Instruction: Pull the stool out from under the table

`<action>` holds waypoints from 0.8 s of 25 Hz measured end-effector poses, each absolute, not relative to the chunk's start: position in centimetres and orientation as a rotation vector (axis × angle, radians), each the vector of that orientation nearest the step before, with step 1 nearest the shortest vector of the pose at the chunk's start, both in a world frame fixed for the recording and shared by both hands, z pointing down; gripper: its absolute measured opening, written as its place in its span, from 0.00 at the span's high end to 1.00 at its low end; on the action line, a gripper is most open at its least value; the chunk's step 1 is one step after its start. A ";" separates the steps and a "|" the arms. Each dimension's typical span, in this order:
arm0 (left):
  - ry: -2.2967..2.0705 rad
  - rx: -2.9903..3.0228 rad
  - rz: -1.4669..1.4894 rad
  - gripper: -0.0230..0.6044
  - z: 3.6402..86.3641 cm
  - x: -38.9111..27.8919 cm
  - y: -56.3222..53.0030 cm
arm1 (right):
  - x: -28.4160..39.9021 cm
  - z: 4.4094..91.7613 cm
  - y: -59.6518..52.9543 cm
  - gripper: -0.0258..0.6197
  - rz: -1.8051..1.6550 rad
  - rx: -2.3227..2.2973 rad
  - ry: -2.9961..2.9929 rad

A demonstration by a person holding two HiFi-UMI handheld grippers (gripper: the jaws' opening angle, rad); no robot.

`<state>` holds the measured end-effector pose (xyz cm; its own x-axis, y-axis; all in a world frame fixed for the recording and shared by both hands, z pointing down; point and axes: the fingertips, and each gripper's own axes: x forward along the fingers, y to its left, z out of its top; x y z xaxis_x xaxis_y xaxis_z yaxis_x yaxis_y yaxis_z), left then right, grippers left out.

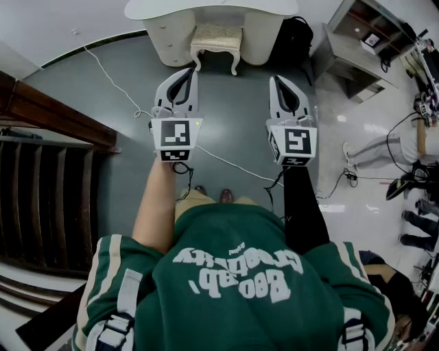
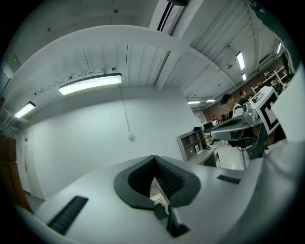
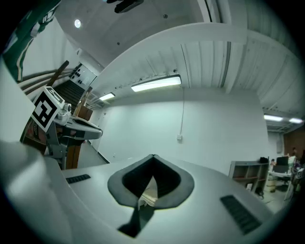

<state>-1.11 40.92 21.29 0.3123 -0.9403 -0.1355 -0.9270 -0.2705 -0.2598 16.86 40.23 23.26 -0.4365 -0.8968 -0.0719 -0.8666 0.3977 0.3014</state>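
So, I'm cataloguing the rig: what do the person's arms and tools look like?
The left tool and right tool are pale grey shells with dark ribbed pads, each bearing a cube of black-and-white markers and a black cable. The person wears a green sweatshirt with white lettering, plus a black right sleeve.

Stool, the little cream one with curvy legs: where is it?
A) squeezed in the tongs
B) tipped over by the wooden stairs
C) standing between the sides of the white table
C: the little cream stool with curvy legs stands upright between the two sides of the white table, ahead of the left tongs and right tongs, both shut on nothing.
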 end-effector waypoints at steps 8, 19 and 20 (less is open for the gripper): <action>1.696 -2.290 -0.057 0.94 21.1 -1.5 40.7 | 16.7 23.4 40.0 0.95 -0.440 1.605 -2.548; 1.704 -2.289 -0.057 0.94 21.1 -1.4 40.4 | 18.0 23.8 39.2 0.95 -0.377 1.670 -2.539; 1.704 -2.291 -0.059 0.94 21.2 -1.5 40.1 | 18.0 23.9 39.0 0.95 -0.370 1.676 -2.543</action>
<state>-1.48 40.14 21.20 0.3014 -0.9438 -0.1357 -0.9321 -0.2616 -0.2507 18.03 38.96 23.90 -0.4015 -0.9132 -0.0704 -0.8954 0.3752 0.2396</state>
